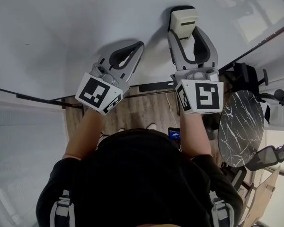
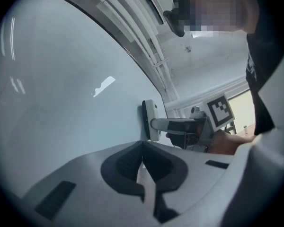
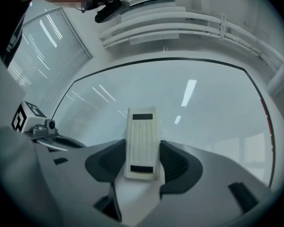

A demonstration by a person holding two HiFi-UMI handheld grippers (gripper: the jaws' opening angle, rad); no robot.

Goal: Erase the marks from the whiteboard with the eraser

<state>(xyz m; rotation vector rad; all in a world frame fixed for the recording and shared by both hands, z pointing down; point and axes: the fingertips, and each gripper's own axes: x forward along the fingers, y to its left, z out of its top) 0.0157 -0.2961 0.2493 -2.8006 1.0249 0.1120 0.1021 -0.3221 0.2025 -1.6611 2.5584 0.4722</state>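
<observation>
- The right claw [image 1: 184, 30] is clamped on the one eraser [image 1: 184, 19], whose face lies flat against the one whiteboard [image 1: 61, 27] ahead of it. Uneven pressing might twist the eraser loose.
- The left claw [image 1: 138, 45], jaws together on nothing, sits just beside the right claw, and its tip may scrape the board.
- There are two claws, and no clear marks show near the eraser.

A round black table with white marble veining [image 1: 241, 126] stood low to the right of the right gripper [image 1: 184, 31], with a black office chair [image 1: 270, 154] just past the table's far edge. Wood-grain floor [image 1: 137, 109] showed below that gripper, and a small device with a lit blue screen [image 1: 174, 134] lay on it. In the right gripper view, window blinds [image 3: 42, 65] hung to the gripper's left and white ceiling pipes [image 3: 180, 20] ran above it.
</observation>
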